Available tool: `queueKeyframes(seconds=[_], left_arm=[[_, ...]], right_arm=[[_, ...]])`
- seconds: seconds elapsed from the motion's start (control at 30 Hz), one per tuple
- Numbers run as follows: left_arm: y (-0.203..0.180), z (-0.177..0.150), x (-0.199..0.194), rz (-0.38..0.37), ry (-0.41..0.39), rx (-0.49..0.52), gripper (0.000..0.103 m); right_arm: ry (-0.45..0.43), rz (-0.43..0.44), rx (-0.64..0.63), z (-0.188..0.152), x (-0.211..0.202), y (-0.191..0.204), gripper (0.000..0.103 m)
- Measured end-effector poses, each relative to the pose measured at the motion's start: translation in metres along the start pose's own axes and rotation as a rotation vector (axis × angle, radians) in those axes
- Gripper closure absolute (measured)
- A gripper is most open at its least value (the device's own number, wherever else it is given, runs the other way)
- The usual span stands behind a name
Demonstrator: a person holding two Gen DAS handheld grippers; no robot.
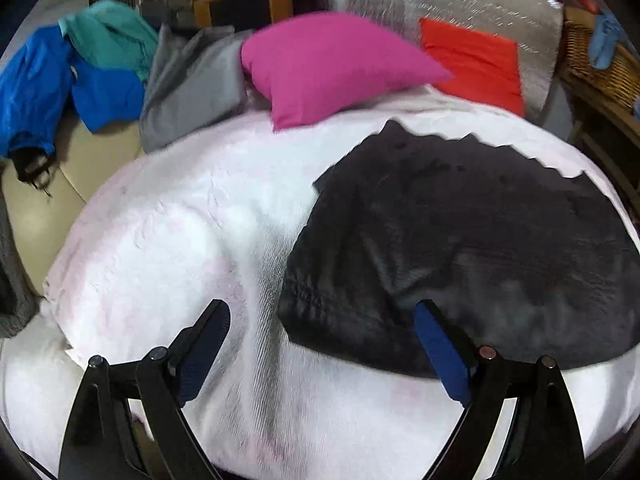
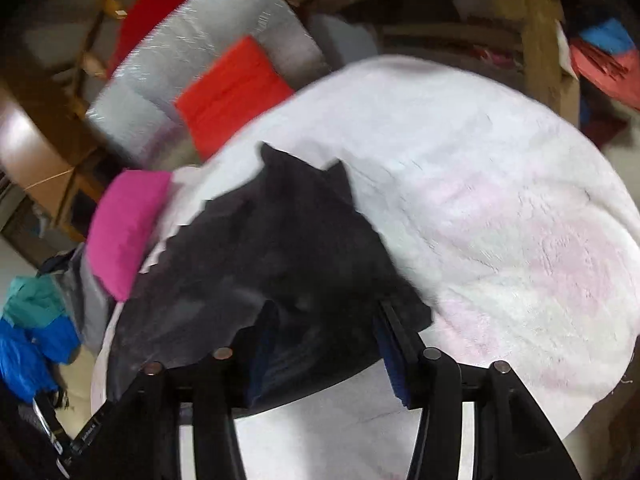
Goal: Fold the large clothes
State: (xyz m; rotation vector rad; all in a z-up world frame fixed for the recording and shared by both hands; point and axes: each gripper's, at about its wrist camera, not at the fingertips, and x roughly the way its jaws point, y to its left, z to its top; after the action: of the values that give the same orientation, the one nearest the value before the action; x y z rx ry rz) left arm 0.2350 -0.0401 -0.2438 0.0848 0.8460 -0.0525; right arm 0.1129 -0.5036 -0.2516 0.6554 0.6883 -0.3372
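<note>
Here, a dark garment [image 1: 460, 248] spread flat on a white fleece blanket [image 1: 180, 240], toward the right of the left wrist view, its far edge jagged from image tearing. Left gripper [image 1: 320, 316] poised over the near left corner of the cloth, fingers [image 1: 438, 344] wide apart, nothing pinched between them; right pad over the garment's near hem, left pad over bare blanket.

In the right wrist view, right gripper [image 2: 320, 312] low at the garment's near right corner, fingers [image 2: 390, 344] parted around a bunched fold of dark fabric (whether the pads press on it cannot be told through the blur). Cloth humped up between and beyond the pads, one corner peaked on the far side.

Beyond the blanket, a pink cushion [image 1: 332, 68] just left of an orange cushion [image 1: 476, 60], both near a silver quilted panel [image 1: 460, 0]. Far left: grey cloth [image 1: 192, 84], blue jacket [image 1: 52, 88], teal garment [image 1: 112, 36] heaped together on a beige surface. Wicker basket [image 1: 600, 64] far right.
</note>
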Motion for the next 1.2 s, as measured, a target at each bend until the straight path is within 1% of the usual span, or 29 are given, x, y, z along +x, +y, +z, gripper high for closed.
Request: queueKeyframes(seconds=[0.03,0.1,0.2,0.27,0.37,0.47,0.6,0.7,0.77,0.9,1.0,1.1,1.2], left_arm=[[-0.003,-0.002,-0.010,0.007,-0.012,0.016,0.010],[-0.009,-0.004,-0.030,0.026,-0.034,0.050,0.010],[-0.014,-0.006,-0.062,0.064,-0.091,0.082,0.010],[-0.015,-0.006,-0.084,0.090,-0.136,0.094,0.010],[-0.012,-0.005,-0.117,0.086,-0.192,0.090,0.009],[-0.008,-0.006,-0.143,0.082,-0.235,0.079,0.009],[-0.001,-0.010,-0.175,0.086,-0.277,0.069,0.009],[0.006,-0.013,-0.193,0.066,-0.287,0.048,0.008],[0.010,-0.016,-0.203,0.068,-0.299,0.037,0.008],[0.013,-0.019,-0.224,0.095,-0.333,0.031,0.008],[0.015,-0.022,-0.238,0.087,-0.351,0.019,0.008],[0.014,-0.025,-0.253,0.081,-0.372,0.018,0.008],[0.009,-0.029,-0.268,0.106,-0.397,0.041,0.008]], right_arm=[[-0.010,0.003,-0.029,-0.005,-0.006,0.011,0.035],[-0.012,0.003,-0.105,-0.014,-0.018,0.030,0.035],[-0.011,0.006,-0.203,-0.026,-0.036,0.057,0.035],[-0.018,0.012,-0.258,-0.040,-0.049,0.074,0.031],[-0.055,-0.001,-0.354,-0.058,-0.084,0.102,0.030],[-0.079,0.004,-0.406,-0.069,-0.111,0.122,0.028],[-0.117,-0.001,-0.458,-0.084,-0.146,0.143,0.027],[-0.139,-0.038,-0.476,-0.092,-0.164,0.155,0.026],[-0.151,-0.056,-0.488,-0.098,-0.173,0.162,0.025],[-0.174,-0.082,-0.487,-0.108,-0.185,0.173,0.025],[-0.186,-0.092,-0.495,-0.113,-0.191,0.181,0.025],[-0.194,-0.081,-0.489,-0.115,-0.197,0.186,0.025],[-0.210,-0.079,-0.490,-0.116,-0.203,0.189,0.025]])
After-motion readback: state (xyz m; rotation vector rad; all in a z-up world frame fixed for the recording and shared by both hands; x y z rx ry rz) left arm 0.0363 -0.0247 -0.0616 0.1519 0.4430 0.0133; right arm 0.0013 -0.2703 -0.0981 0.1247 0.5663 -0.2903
